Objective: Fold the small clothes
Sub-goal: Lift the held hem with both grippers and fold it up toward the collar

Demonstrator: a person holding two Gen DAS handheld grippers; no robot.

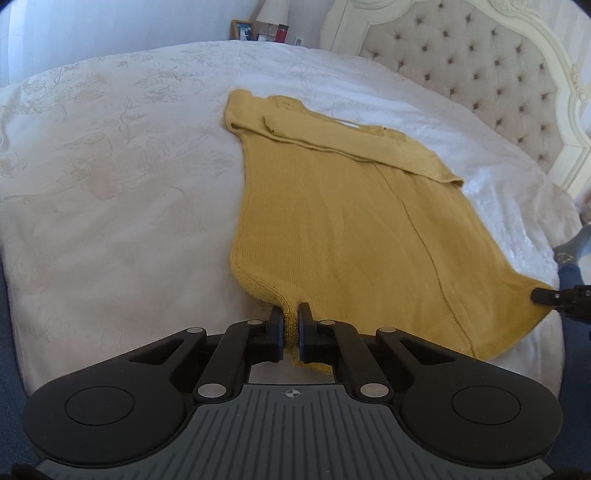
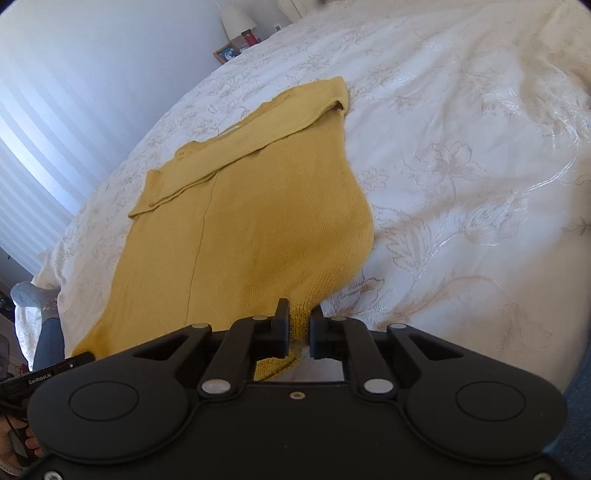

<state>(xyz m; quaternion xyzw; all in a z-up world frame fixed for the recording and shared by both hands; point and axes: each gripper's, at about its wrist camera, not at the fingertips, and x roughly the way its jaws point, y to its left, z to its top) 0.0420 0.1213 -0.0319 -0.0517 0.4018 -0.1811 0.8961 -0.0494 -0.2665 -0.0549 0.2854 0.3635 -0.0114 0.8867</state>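
Note:
A mustard-yellow knitted sweater (image 1: 332, 206) lies on a white embroidered bedspread (image 1: 110, 166), its sleeves folded across the upper part. In the left wrist view my left gripper (image 1: 291, 314) is shut on the sweater's near left hem corner, which bunches between the pads. The right gripper (image 1: 546, 295) shows at the right edge of that view, on the other hem corner. In the right wrist view the sweater (image 2: 251, 229) stretches away, and my right gripper (image 2: 299, 317) is shut on the near right hem corner. The left gripper (image 2: 79, 360) pinches the far corner at lower left.
A tufted cream headboard (image 1: 480, 74) stands at the back right. A lamp (image 1: 273, 13), a picture frame (image 1: 243, 29) and a red jar (image 1: 282, 35) sit on a nightstand beyond the bed. A person's socked foot (image 2: 33, 293) shows by the bed's edge.

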